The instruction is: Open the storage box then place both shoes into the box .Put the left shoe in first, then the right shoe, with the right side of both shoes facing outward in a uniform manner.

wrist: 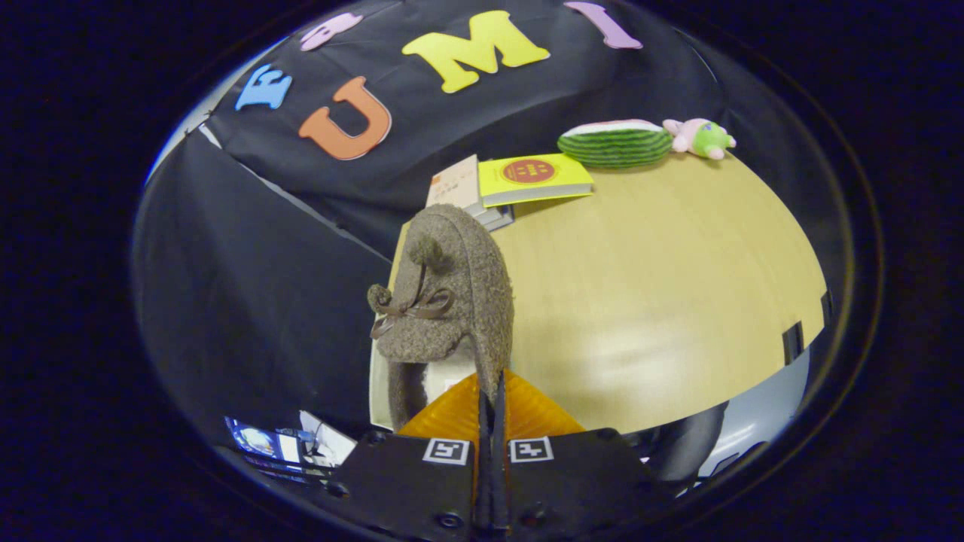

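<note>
1. Shoe (452,301): we log one fuzzy brown slipper with bow and pompoms at centre frame, lifted above the table (663,301).
2. Gripper (491,406): we see its fingers pressed together, clamped on the slipper's heel edge.
3. Orientation: long axis runs away from us, toe toward the books (520,181) at upper centre, opening facing left.
4. Progress: we judge it mid-carry; which shoe this is, we cannot tell.

A pale wooden table (663,301) with a soft glare stands against black cloth walls (248,301).
</note>
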`<state>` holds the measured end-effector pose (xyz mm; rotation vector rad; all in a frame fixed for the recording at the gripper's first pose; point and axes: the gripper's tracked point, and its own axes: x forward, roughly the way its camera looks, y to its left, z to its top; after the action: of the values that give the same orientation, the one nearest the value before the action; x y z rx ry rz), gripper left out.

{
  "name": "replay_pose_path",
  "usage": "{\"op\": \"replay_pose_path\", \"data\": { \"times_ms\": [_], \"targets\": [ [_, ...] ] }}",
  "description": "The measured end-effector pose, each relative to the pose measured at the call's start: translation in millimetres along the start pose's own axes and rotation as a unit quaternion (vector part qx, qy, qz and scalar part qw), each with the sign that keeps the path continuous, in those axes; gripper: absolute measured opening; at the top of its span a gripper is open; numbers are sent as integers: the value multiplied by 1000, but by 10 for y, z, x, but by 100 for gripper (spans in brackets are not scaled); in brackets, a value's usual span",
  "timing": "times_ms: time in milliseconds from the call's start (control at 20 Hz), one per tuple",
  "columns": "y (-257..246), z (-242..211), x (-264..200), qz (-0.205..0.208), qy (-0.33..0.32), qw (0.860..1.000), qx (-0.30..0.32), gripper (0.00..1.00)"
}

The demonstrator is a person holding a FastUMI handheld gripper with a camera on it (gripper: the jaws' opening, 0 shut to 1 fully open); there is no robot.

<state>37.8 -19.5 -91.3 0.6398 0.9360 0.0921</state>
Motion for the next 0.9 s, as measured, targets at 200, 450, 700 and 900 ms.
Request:
{"op": "replay_pose_path", "data": {
  "times_ms": [200,450,700,900],
  "targets": [
    [588,-173,276,8,22,1000,-9,6],
    [758,-364,806,-12,53,999,-1,6],
    [572,-477,1112,-40,70,996,25,6],
    [462,-491,1182,-47,74,995,51,9]
  ]
}}
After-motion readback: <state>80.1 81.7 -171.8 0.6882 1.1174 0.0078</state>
